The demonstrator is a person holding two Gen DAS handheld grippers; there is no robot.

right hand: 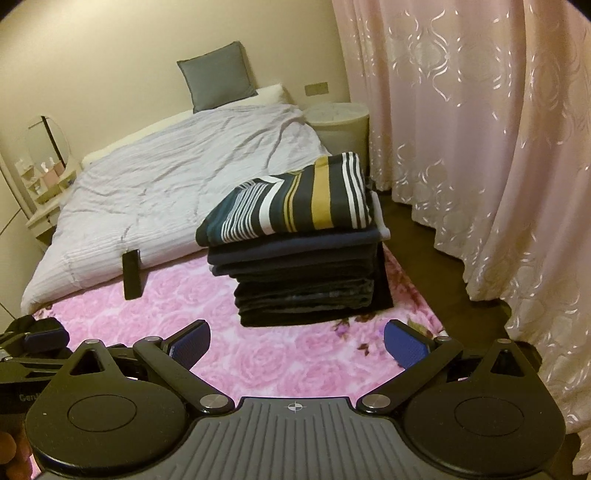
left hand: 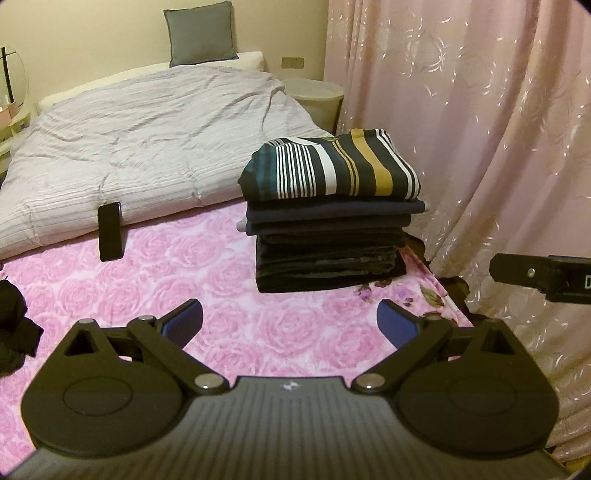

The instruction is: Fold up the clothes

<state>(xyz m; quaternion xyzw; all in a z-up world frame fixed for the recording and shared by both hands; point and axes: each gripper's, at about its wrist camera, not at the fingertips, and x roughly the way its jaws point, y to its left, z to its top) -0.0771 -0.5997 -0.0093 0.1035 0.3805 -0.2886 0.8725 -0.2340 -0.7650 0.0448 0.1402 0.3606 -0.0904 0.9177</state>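
A stack of folded dark clothes (left hand: 328, 254) (right hand: 310, 291) stands on the pink rose blanket (left hand: 166, 291) (right hand: 258, 354), topped by a striped shirt (left hand: 332, 166) (right hand: 291, 201) in navy, white, teal and mustard. My left gripper (left hand: 290, 325) hovers open over the blanket, short of the stack, with nothing between its blue pads. My right gripper (right hand: 297, 345) is open too, empty, just in front of the stack. A crumpled black garment (left hand: 14, 325) lies at the left edge of the left wrist view. The right gripper's body (left hand: 543, 277) shows at the far right of that view.
A black phone (left hand: 110, 230) (right hand: 132, 273) leans against the grey duvet (left hand: 147, 136) (right hand: 166, 184). A grey pillow (left hand: 201, 33) sits at the headboard. Pink curtains (left hand: 480, 129) (right hand: 498, 129) hang on the right, a round bedside unit (right hand: 343, 122) behind the stack, a vanity with mirror (right hand: 48, 155) on the left.
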